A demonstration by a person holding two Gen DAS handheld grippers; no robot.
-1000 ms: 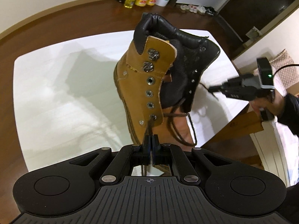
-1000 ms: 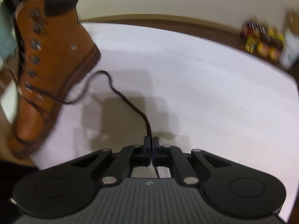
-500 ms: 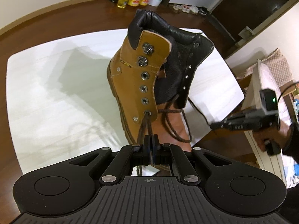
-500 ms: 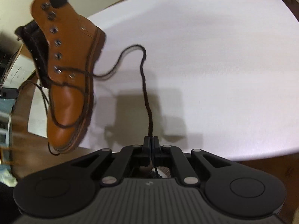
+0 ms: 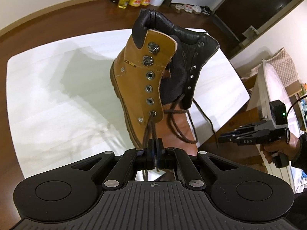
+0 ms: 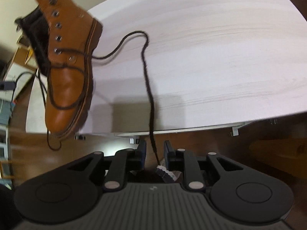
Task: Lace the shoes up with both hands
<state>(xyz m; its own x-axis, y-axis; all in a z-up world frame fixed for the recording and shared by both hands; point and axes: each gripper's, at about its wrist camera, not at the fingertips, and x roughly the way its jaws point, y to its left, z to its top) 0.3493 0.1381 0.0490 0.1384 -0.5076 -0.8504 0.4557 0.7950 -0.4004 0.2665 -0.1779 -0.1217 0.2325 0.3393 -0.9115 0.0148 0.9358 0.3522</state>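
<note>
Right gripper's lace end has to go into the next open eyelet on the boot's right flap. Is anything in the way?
Nothing visible blocks it. The right gripper has just opened; the lace hangs loose between its pads. The next eyelet on the boot is empty and uncovered.

Letters "DAS" in white on the side of the right gripper (image 5: 228, 139)

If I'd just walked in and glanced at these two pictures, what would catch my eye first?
Most likely the tan leather boot with a black padded collar, standing near the edge of the white table. Its dark brown lace trails off the table edge between the fingers of the right gripper, whose jaws have just been opening and no longer press on it, while the left gripper pinches another stretch below the lowest eyelet.
</note>
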